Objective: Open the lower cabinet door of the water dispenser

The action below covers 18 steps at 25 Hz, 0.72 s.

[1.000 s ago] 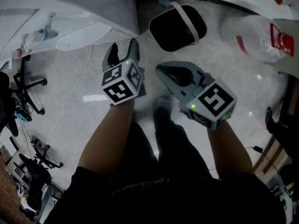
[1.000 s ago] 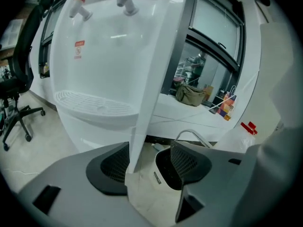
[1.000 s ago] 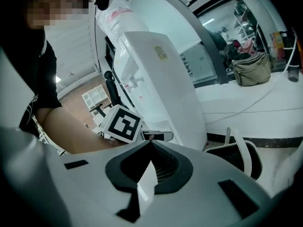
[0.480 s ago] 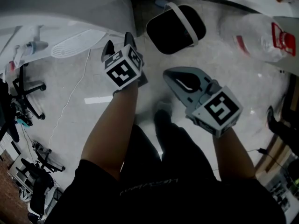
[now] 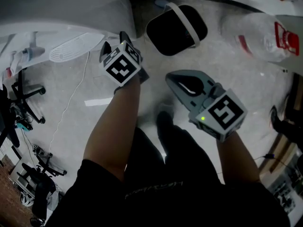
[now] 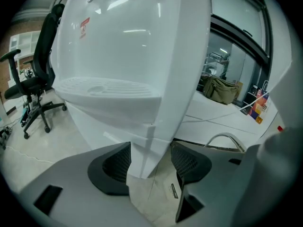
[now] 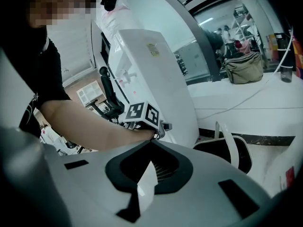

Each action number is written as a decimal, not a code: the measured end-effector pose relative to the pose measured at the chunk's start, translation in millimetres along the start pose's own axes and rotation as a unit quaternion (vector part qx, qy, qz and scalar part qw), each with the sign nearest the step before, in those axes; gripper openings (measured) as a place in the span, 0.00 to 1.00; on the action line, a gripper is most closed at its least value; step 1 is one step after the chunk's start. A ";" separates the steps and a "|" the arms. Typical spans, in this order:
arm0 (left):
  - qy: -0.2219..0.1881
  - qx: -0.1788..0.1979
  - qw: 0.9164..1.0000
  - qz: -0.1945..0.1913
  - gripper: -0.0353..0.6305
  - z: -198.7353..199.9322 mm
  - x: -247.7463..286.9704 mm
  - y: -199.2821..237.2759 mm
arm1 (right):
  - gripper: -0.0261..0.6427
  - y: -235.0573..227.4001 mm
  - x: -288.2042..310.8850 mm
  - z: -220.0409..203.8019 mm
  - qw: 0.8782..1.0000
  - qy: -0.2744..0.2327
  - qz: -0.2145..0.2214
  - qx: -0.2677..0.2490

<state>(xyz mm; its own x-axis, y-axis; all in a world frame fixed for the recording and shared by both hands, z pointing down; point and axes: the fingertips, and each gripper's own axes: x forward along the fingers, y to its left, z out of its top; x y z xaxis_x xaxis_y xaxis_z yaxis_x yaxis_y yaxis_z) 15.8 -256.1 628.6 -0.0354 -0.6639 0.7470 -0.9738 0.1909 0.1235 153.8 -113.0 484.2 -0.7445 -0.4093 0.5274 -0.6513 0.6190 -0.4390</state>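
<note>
The white water dispenser [image 5: 61, 4] stands at the upper left in the head view, its oval drip tray [image 5: 75, 46] jutting out. My left gripper [image 5: 115, 42] is up against the dispenser's front corner. In the left gripper view the dispenser [image 6: 132, 41] fills the frame, and the lower panel's corner edge [image 6: 147, 148] sits between the open jaws of my left gripper [image 6: 150, 167]; whether the pads touch it is unclear. My right gripper [image 5: 169, 77] hangs over the floor, shut and empty. The right gripper [image 7: 149, 167] view looks towards the left gripper's marker cube [image 7: 143, 115].
A black bin with a white handle [image 5: 176, 30] sits on the floor right of the dispenser. A large clear water bottle [image 5: 258, 37] lies at the upper right. Office chairs [image 5: 26, 86] and a white cable [image 5: 71, 96] are at the left. The person's legs are below.
My left gripper has moved up and forward to the dispenser's corner, and its jaws now straddle the panel edge. The right gripper has drifted slightly right and stays shut.
</note>
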 end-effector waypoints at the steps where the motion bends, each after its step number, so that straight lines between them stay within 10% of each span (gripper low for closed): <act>1: 0.000 -0.002 1.000 0.000 0.45 0.3 0.4 0.0 | 0.06 0.9 0.2 -1.1 1.000 0.002 0.000 -0.001; 18: 0.009 -0.009 1.000 -0.027 0.39 -2.2 0.9 -2.7 | 0.06 4.7 2.9 -8.1 1.000 0.012 -0.003 0.006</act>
<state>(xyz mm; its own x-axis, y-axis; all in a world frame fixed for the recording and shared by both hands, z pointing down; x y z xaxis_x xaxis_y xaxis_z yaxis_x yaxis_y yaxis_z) 18.9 -255.6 630.4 0.0206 -0.6599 0.7510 -0.9698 0.1695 0.1756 149.8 -105.8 489.6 -0.7372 -0.3958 0.5476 -0.6570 0.6092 -0.4441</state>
